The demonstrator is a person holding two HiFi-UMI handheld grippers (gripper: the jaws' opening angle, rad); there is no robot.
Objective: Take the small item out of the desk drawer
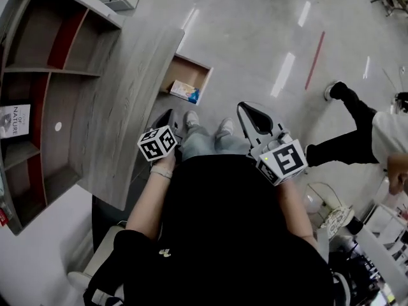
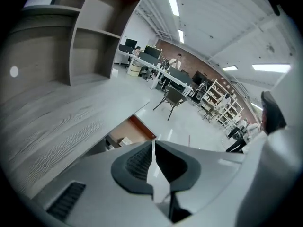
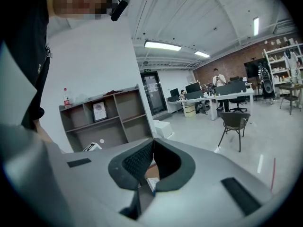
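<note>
Left tool [image 1: 169, 113] is up at waist height, jaws pressed together tip to tip, and its own view confirms nothing sits between the ribbed pads. Right tool [image 1: 246, 109] is the same story on the other side: jaws closed on each other, empty, held out over the pale polished floor [image 1: 255, 30]. Both marker cubes face up at the head camera, the person's forearms running back from them. Now the target: the drawer [image 1: 189, 75] stands pulled out from under the edge of the grey wood-grain tabletop [image 1: 127, 107], its brown bottom exposed, and the small box [image 1: 185, 91], white with blue and orange print, lies inside toward the front corner nearer the person. Neither tool touches it; the left one hangs nearer, just beside the tabletop's edge, with the drawer beyond its tips. From the right gripper view, the box and a strip of the drawer's brown floor peek through the gap below the closed tips. The person's light shoes [image 1: 191, 118] are planted just short of the drawer. An open shelf unit [image 1: 38, 75] rises along the far side of the tabletop. Off to the right, a second person [image 1: 357, 132] in dark trousers stands well apart, past a red line [image 1: 315, 59] on the floor.
</note>
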